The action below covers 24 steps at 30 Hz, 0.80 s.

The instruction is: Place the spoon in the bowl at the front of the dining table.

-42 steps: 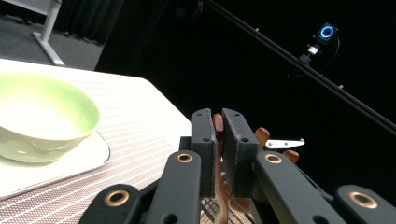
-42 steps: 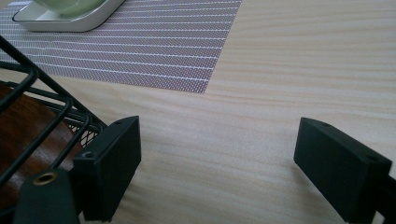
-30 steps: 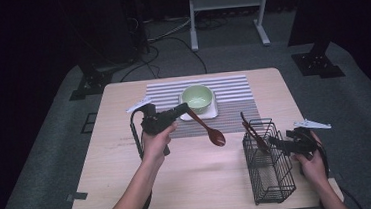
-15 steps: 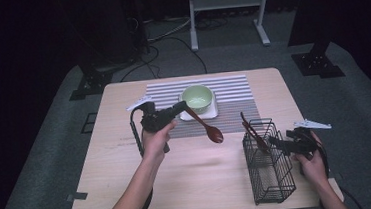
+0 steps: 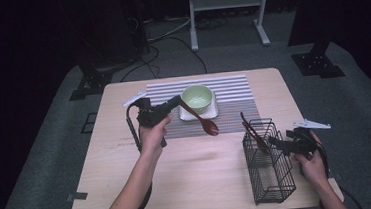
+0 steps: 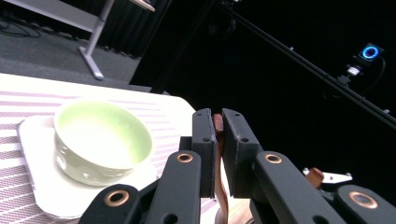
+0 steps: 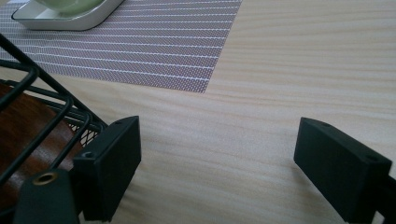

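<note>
A: The left gripper [image 5: 177, 101] is clamping a spoon [image 5: 200, 119] by the handle — its jaws are pressing together on the thin brown stem, as the left gripper view is showing [image 6: 216, 140].

B: Where is the spoon sitting, then?

A: It is hanging in the air over the striped mat [image 5: 233, 93], handle up at the gripper, the dark red-brown bowl end sloping down toward the person's side. The tip is hovering near the front edge of the mat; whether it is touching the mat I cannot tell.

B: And the bowl?

A: The green bowl [image 5: 196, 98] is standing on a white saucer [image 5: 212, 113] on the mat, just beside the gripper. In the left gripper view the bowl [image 6: 102, 140] is lying to the left of the jaws, apart from them.

B: What is the right gripper doing?

A: The right gripper [image 5: 275, 141] is resting low at the right side of the bench [image 5: 199, 178], its jaws standing wide apart with nothing between them. In its own view [image 7: 217, 158] bare wood is showing in the gap, and the left jaw is sitting just beside the wire basket [image 7: 32, 98].

B: Anything in the basket?

A: The black basket [image 5: 269, 178] is lying on the bench near the right gripper — dark wooden utensils [image 5: 253, 131] are sticking up out of its far end.
</note>
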Each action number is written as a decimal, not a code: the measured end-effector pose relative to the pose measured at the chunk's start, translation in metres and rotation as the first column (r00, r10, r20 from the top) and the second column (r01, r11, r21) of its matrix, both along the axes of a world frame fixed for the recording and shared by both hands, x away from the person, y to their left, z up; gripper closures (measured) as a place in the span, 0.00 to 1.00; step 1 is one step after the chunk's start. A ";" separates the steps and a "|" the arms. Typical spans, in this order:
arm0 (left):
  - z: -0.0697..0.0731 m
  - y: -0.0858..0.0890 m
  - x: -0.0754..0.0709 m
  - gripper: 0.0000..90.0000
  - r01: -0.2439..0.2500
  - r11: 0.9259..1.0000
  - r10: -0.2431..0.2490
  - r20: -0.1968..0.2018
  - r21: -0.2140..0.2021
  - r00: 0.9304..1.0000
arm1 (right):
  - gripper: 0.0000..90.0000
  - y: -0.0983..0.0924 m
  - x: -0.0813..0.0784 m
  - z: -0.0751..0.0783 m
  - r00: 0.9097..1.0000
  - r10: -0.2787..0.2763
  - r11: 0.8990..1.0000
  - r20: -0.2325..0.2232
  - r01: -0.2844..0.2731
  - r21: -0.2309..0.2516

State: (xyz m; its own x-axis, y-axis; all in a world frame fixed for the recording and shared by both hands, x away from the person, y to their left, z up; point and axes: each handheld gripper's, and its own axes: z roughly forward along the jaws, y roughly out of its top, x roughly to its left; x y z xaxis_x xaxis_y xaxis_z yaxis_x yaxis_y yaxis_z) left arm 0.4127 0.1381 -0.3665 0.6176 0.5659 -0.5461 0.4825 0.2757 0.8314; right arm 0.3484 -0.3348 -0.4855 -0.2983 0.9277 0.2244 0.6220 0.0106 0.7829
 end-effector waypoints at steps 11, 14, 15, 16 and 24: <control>0.004 0.003 0.015 0.94 -0.044 0.999 0.044 -0.010 -0.006 0.999 | 0.15 -0.001 0.000 0.000 1.000 -0.003 1.000 -0.001 0.003 0.004; 0.004 0.004 0.018 0.94 -0.051 0.999 0.051 -0.012 -0.002 0.999 | 0.15 0.000 0.000 0.000 1.000 -0.002 1.000 -0.001 0.002 0.002; 0.004 0.005 0.019 0.94 -0.056 0.998 0.056 -0.011 -0.003 0.998 | 0.15 0.000 0.000 0.000 1.000 -0.002 1.000 -0.001 0.002 0.002; 0.004 0.005 0.020 0.94 -0.059 0.998 0.059 -0.014 -0.010 0.998 | 0.15 0.000 0.000 0.000 1.000 -0.003 1.000 -0.001 0.003 0.003; 0.005 0.008 0.026 0.94 -0.085 0.996 0.085 -0.013 -0.024 0.996 | 0.15 -0.001 0.000 0.000 1.000 -0.006 1.000 0.000 0.006 0.007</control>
State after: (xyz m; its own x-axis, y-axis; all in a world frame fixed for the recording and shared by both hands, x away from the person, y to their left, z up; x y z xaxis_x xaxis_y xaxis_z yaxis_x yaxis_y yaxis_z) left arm 0.4384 0.1464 -0.3613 0.5613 0.6023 -0.5676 0.4664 0.3363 0.8182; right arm 0.3486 -0.3354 -0.4857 -0.2925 0.9279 0.2311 0.6222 0.0011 0.7829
